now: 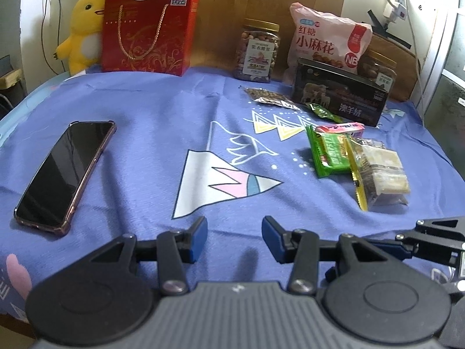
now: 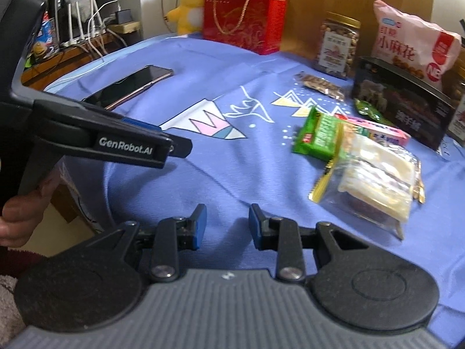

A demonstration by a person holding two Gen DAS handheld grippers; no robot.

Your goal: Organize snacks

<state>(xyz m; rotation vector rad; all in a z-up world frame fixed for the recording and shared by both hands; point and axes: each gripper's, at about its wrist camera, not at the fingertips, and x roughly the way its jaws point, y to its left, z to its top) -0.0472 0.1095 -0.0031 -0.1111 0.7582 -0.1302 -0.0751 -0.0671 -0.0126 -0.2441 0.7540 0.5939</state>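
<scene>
Blue-padded and parted with nothing between them, the fingers of the left tool (image 1: 234, 238) are hovering over bare purple cloth (image 1: 151, 133), and the right tool (image 2: 228, 225) is likewise standing released and empty above the same printed sheet. Whether the surface under the cloth is a bed or a worktop cannot be told.

Just ahead and to the right of the right tool, a clear zip bag of pale wafer-like bars (image 2: 375, 174) is lying flat, partly overlapping a green snack packet (image 2: 318, 136), with a pink pack (image 2: 377, 133) touching behind. Beyond these, a small packet of nuts (image 2: 319, 84), a black carton (image 2: 407, 101), a nut jar (image 2: 338, 43) and a pink bag of twisted snacks (image 2: 415, 46) are sitting towards the back.

The zip bag is looking light, slick and crinkly, its contents probably brittle; pinching the yellow seal edge or one short end seems safer than squeezing the middle.

A phone (image 1: 66, 174) is resting well apart on the left, and a red gift box (image 1: 151, 33) is standing at the rear beside a yellow plush duck (image 1: 84, 29).
</scene>
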